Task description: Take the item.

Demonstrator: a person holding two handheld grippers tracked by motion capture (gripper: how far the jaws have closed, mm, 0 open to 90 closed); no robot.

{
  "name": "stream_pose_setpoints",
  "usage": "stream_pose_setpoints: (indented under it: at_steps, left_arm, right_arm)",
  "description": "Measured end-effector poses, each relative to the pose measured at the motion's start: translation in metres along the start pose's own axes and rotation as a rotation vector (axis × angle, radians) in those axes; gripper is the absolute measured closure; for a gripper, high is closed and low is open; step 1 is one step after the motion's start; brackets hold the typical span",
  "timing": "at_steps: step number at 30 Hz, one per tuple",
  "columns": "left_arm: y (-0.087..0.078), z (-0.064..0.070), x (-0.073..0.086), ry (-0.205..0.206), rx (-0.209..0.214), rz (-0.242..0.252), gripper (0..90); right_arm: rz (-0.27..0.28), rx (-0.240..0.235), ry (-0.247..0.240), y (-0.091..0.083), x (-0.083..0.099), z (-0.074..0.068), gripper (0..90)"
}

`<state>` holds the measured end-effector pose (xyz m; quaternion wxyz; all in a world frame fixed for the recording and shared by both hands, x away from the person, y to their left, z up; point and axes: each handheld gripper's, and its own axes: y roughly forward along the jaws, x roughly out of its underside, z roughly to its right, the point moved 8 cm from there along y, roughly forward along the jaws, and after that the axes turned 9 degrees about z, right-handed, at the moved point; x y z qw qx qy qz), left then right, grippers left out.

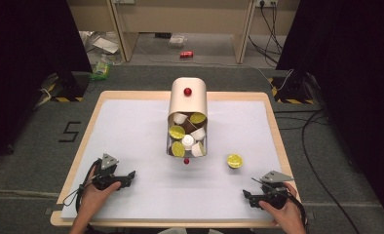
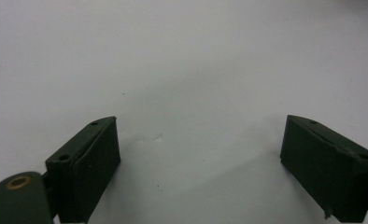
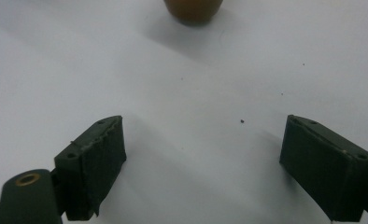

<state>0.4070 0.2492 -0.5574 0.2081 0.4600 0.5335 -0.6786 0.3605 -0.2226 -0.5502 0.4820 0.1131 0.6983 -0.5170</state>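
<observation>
Jaws of both the left gripper [image 2: 198,154] and right gripper [image 3: 203,158] stand wide, holding nothing, near the table's [image 1: 131,131] front corners. Right gripper view shows the brown underside of the capsule [image 3: 193,9]; high view shows its yellow-green lid [image 1: 234,160], right of the tipped container [image 1: 188,102].

I hold the left gripper [image 1: 129,174] and right gripper [image 1: 246,195] low by the table's near corners, both jaws spread wide.
</observation>
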Motion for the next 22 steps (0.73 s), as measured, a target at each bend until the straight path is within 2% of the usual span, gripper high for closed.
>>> stream_pose_setpoints:
  at_steps: [22]
  left_arm:
    - [0.0001,0.0000,0.0000,-0.001,0.000,0.000,11.3]
  right_arm:
    - [0.004,-0.002,-0.002,0.0003,0.0012,-0.0008,13.5]
